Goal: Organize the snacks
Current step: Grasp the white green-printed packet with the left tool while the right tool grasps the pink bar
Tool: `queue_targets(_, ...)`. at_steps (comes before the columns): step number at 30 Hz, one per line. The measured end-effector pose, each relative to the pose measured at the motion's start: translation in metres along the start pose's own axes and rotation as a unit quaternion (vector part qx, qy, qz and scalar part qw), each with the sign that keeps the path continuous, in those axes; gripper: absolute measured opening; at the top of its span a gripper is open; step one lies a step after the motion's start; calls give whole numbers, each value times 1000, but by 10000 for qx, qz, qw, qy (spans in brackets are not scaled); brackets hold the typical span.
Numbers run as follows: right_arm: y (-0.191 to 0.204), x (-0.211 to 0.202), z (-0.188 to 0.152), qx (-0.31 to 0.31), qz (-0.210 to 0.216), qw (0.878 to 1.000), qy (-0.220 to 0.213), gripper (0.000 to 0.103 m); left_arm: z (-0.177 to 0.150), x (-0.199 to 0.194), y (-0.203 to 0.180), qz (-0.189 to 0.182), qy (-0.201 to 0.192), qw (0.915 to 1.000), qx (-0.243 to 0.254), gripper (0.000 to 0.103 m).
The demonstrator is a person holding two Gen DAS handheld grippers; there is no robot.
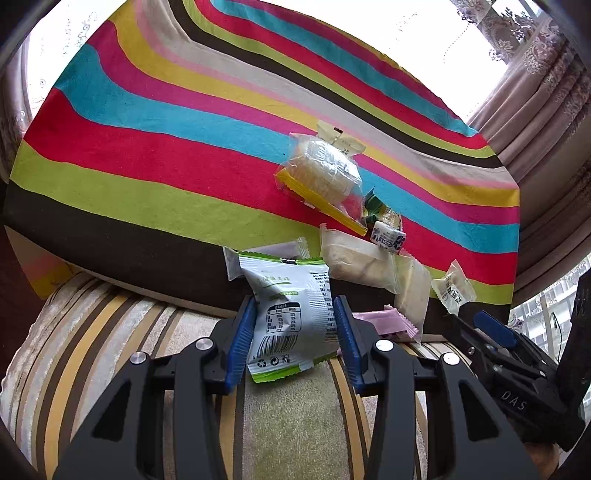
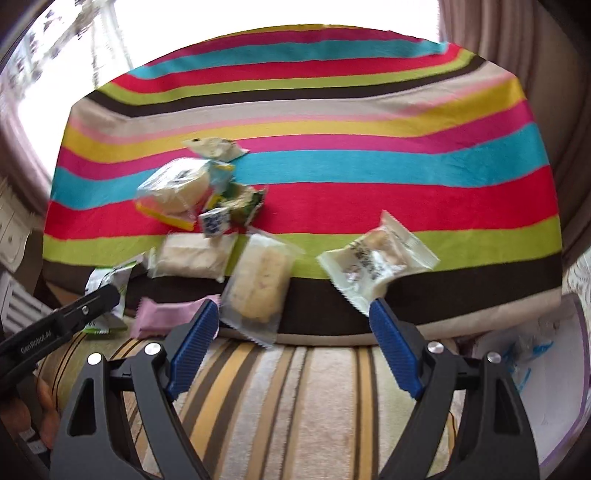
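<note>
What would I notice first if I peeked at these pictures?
The big striped blanket in bright red, blue, green and yellow fills most of the view. A jumble of snack packets lies along its near edge, with a clear bag of pale cakes at the back of the pile. Right up front, the left tool squeezes a white and green packet between its blue pads.

Daylight floods in from blown-out windows; edges bend strongly, and the right view looks motion-blurred.
</note>
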State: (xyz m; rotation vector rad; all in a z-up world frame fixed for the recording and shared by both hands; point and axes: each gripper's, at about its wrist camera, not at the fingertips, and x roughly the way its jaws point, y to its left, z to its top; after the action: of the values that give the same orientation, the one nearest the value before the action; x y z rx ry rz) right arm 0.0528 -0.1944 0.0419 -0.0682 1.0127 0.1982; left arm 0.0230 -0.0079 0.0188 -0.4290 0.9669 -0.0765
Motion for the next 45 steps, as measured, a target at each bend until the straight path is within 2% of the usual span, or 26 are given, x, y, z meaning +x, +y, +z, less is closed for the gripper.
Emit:
queue_targets(4, 38, 8, 1, -1103, 59, 9937, 182, 84, -3, -7, 3, -16, -53, 9999, -91, 41)
queue_targets(11, 84, 21, 0, -2503, -12, 9677, 295, 83, -7, -16, 11, 39, -188, 9995, -258, 41)
queue_targets(14, 89, 31, 5, -2675, 173, 9621, 492, 74, -7, -20, 16, 47, -268, 9989, -387, 41)
queue_targets(16, 91, 38, 8, -2760, 268, 9586, 653, 62, -7, -22, 20, 42, -297, 9985, -462, 41)
queue_targets(21, 90, 51, 13, -2735, 668, 9545, 987, 49, -8, -21, 22, 41, -293, 9984, -475, 41)
queue_targets(24, 91, 57, 14, -2676, 700, 9553, 1047, 30, -7, -20, 22, 45, -290, 9985, -463, 41)
queue_targets(26, 91, 56, 13, -2683, 700, 9556, 997, 23, -7, -19, 22, 59, -294, 9985, -453, 41)
queue_targets(33, 65, 32, 14, -2018, 897, 9740, 514, 22, -7, -23, 11, 157, -393, 9987, -270, 41)
queue_targets(39, 48, 4, 10, -1595, 523, 9857, 127, 22, -8, -31, -8, 230, -519, 9984, 19, 41)
queue_targets(45, 39, -17, -1, -1285, 44, 9916, -125, 22, -14, -35, -32, 233, -532, 9978, 309, 41)
